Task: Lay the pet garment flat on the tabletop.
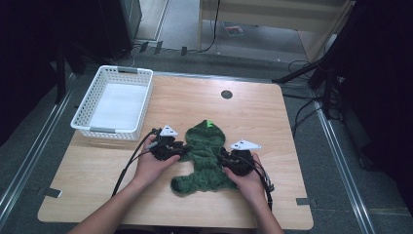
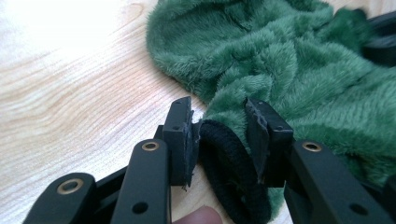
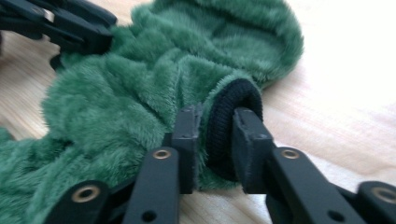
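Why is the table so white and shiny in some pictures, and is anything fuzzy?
In the left gripper view, glare bleaches the table at top left; the green fleece garment looks sharp. In the right gripper view, the wood washes out at top right, and the other gripper farther off is blurred. In the high view, light is even on the table and the surroundings fall dark.

Basket (image 1: pixel 113 102) blocks far-left corner; bare table (image 1: pixel 253 112) beyond garment (image 1: pixel 204 156).

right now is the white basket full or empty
Empty: the white slatted plastic basket at the table's far left shows a bare bottom, nothing inside.
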`<state>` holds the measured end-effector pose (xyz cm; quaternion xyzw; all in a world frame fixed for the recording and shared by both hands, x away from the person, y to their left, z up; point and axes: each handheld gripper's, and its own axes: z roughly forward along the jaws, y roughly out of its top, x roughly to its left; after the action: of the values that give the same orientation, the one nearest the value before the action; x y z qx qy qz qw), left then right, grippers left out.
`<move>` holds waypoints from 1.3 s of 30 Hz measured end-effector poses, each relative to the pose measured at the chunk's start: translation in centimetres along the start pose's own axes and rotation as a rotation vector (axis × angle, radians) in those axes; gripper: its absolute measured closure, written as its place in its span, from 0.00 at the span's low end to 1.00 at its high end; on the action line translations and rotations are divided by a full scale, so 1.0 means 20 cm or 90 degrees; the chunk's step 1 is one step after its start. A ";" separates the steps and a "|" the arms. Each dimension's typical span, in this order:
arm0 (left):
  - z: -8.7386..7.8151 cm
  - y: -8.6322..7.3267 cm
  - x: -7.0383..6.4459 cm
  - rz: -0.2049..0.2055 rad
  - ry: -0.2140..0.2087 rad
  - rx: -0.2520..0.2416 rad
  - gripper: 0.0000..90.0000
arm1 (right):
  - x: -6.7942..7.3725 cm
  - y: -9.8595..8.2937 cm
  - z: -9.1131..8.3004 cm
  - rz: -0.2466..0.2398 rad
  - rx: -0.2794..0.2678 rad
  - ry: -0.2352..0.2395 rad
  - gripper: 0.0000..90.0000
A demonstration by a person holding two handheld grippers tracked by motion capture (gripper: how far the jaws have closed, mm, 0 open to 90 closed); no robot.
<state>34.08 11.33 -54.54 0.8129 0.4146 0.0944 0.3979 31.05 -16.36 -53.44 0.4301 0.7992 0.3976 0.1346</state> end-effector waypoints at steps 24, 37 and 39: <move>0.07 0.05 -0.01 -0.005 0.044 -0.023 0.87 | -0.14 0.01 -0.12 0.121 -0.064 -0.143 0.71; 0.04 0.14 -0.15 0.026 0.024 -0.079 0.73 | 0.04 0.18 0.01 0.076 -0.081 -0.018 0.74; 0.07 0.12 -0.15 0.016 0.026 -0.053 0.74 | 0.06 0.18 0.09 0.069 -0.019 -0.017 0.76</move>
<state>34.38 7.49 -53.25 0.7988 0.4079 0.1332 0.4216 33.49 -13.39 -51.78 0.4759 0.7667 0.4107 0.1301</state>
